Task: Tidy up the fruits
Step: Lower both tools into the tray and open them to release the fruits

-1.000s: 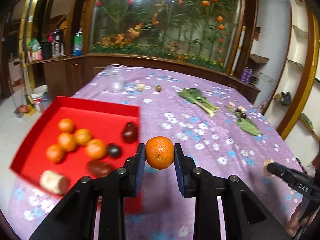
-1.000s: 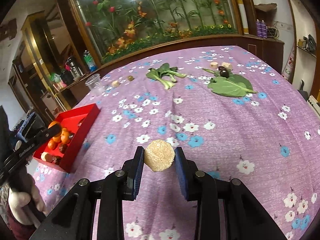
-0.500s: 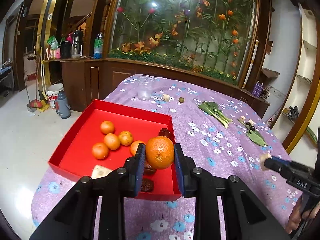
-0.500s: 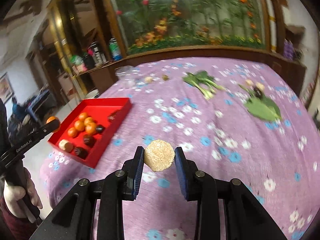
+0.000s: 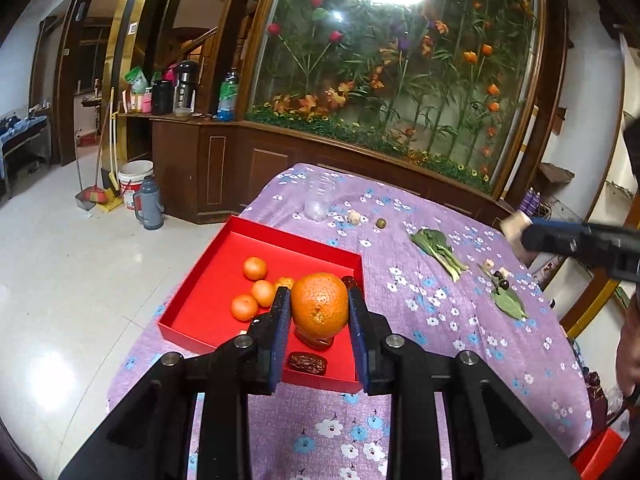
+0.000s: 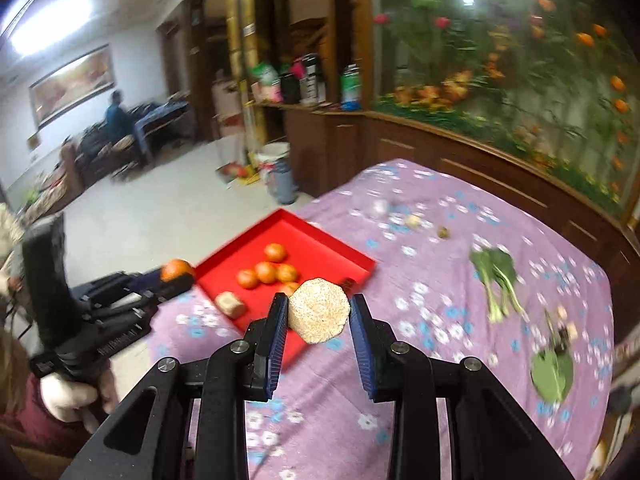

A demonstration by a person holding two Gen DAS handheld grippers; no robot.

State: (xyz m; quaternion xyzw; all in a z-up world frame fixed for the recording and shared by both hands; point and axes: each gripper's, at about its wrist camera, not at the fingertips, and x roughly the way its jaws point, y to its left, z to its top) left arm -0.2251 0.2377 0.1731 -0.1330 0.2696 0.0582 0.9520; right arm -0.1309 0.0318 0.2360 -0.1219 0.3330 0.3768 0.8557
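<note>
While the left gripper is closed on the orange, you hold it above the near right part of the red tray, over two dates. Shift it left toward the four loose oranges before lowering, so it does not land on the dates. Lower until it nearly touches the tray floor, then open slowly; round fruit will likely roll. The right gripper is clamped on a pale, grainy faceted block, held above the counter just off the tray's near right edge. Keep that arm well apart until the left one clears; a similar block lies at the tray's near corner.
</note>
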